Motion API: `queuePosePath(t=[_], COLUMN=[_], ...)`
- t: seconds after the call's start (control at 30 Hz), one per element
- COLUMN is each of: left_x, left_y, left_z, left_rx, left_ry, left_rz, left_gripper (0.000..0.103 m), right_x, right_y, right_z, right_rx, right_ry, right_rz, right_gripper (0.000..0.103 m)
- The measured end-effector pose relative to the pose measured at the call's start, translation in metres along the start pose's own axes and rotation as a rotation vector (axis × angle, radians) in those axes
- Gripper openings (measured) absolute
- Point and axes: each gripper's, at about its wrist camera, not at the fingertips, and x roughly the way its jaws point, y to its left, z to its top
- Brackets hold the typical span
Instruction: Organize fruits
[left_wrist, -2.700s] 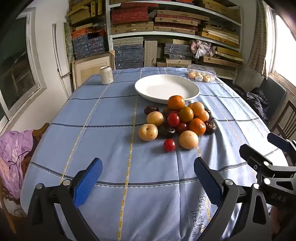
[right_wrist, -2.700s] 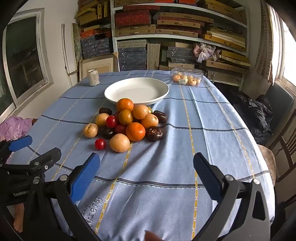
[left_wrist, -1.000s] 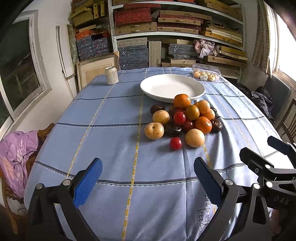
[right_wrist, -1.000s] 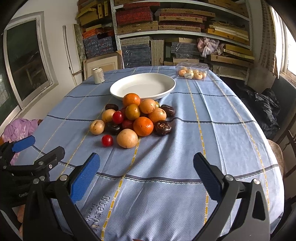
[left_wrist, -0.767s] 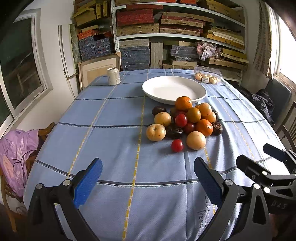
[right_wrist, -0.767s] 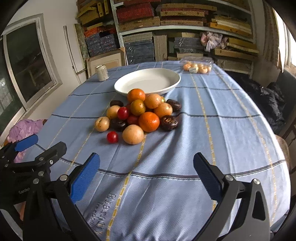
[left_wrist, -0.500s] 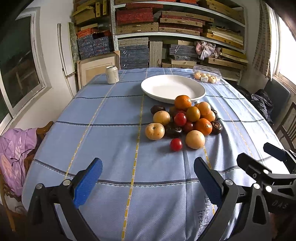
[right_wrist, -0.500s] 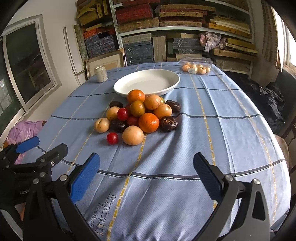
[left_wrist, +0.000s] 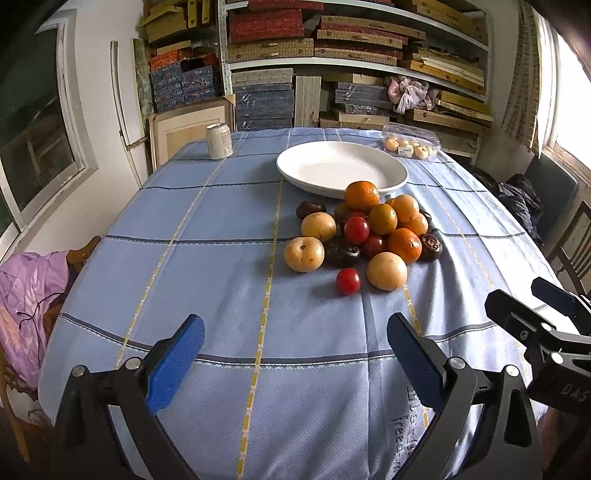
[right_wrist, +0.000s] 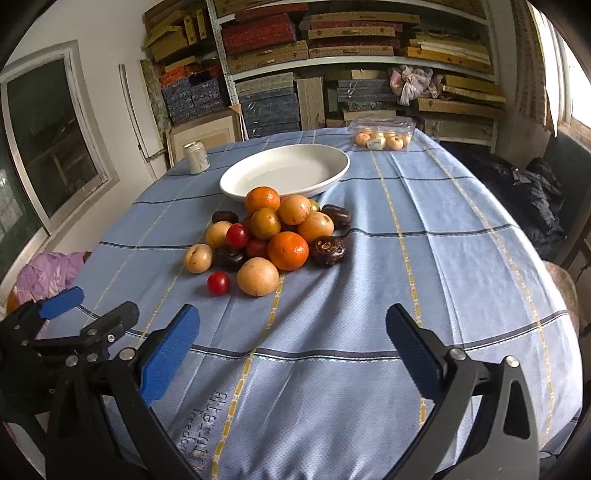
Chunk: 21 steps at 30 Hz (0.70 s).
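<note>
A pile of fruit (left_wrist: 369, 229) lies mid-table on a blue cloth: oranges, tan round fruits, red tomatoes and dark fruits. It also shows in the right wrist view (right_wrist: 273, 236). A small red tomato (left_wrist: 348, 281) lies apart at the pile's near edge, next to a tan fruit (left_wrist: 386, 270). A white oval plate (left_wrist: 341, 169) stands empty just behind the pile, also in the right wrist view (right_wrist: 284, 170). My left gripper (left_wrist: 293, 358) is open and empty above the near table edge. My right gripper (right_wrist: 291, 350) is open and empty, to the right of the left one.
A drink can (left_wrist: 219, 140) stands at the far left of the table. A clear plastic box of small fruits (left_wrist: 410, 146) sits at the far right. Loaded shelves stand behind the table. A chair with purple cloth (left_wrist: 26, 295) is at the left; chairs stand at the right.
Both grippers have drifted slightly and tilted; the right one has edged closer to the fruit pile. Both stay open and empty. The fruit has not moved.
</note>
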Motion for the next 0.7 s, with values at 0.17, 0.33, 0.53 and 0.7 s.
queuePosePath(t=[0.17, 0.33, 0.53, 0.7], left_x=[0.003, 0.006, 0.01, 0.013], left_y=[0.0, 0.003, 0.004, 0.005], left_z=[-0.001, -0.002, -0.003, -0.003], left_rx=[-0.001, -0.009, -0.013, -0.014], left_ry=[0.007, 0.017, 0.029, 0.036], left_rz=[-0.003, -0.007, -0.009, -0.01], left_gripper=[0.1, 0.1, 0.1, 0.1], right_x=[0.0, 0.003, 0.006, 0.009], right_y=[0.0, 0.002, 0.001, 0.001], right_z=[0.0, 0.0, 0.0, -0.001], right_rx=[-0.002, 0.0, -0.001, -0.002], right_ry=[0.0, 0.006, 0.009, 0.014], right_rz=[-0.002, -0.012, -0.016, -0.019], right_gripper=[0.099, 0.099, 0.099, 0.099])
